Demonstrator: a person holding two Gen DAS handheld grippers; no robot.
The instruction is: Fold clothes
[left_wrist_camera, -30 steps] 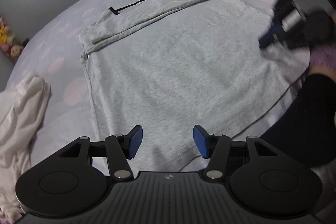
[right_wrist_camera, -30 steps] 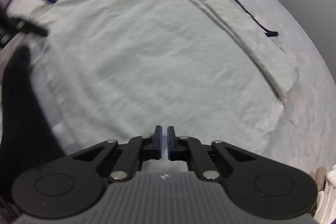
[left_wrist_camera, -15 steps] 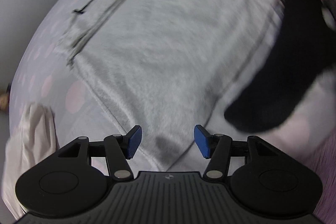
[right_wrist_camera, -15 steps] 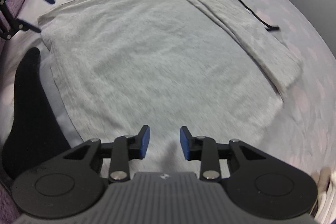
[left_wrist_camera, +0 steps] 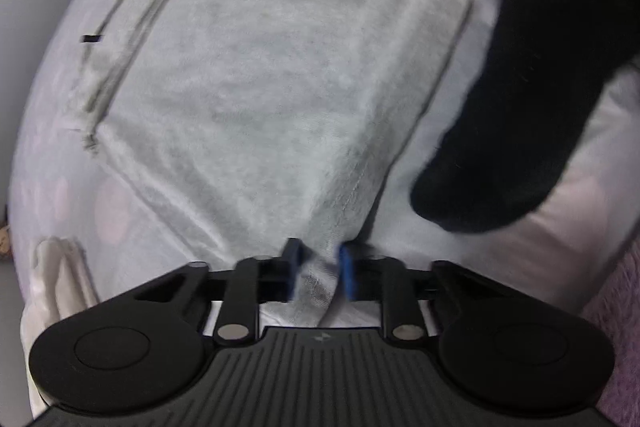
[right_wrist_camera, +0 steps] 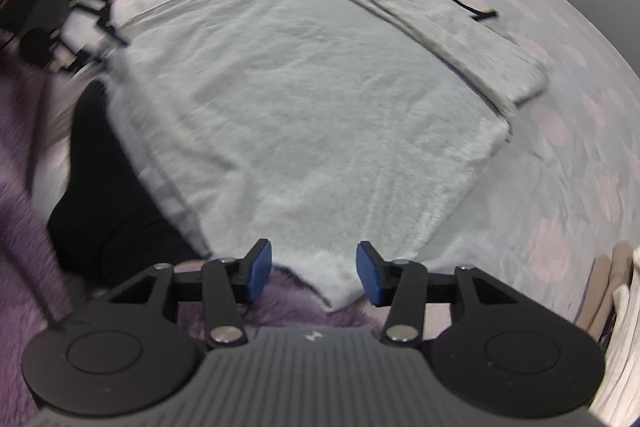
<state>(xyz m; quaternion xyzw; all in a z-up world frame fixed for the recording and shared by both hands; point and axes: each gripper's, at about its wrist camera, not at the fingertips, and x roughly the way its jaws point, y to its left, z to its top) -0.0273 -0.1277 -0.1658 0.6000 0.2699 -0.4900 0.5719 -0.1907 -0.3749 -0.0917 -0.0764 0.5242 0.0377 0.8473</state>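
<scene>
With the grey garment spread flat on the bed, the left tongs have just closed on its near corner, while the right tongs, just opening, straddle the other corner unclamped; the right must pinch next, then both lift.

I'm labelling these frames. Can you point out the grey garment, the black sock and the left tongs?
grey garment (right_wrist_camera: 320,99), right wrist view, middle of the flat cloth.
black sock (left_wrist_camera: 532,75), left wrist view, mid-length.
left tongs (left_wrist_camera: 318,273), left wrist view, between the fingertips.

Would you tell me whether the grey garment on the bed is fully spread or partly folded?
Partly folded: the grey garment lies flat, but a strip along its far side is doubled over onto it.
</scene>
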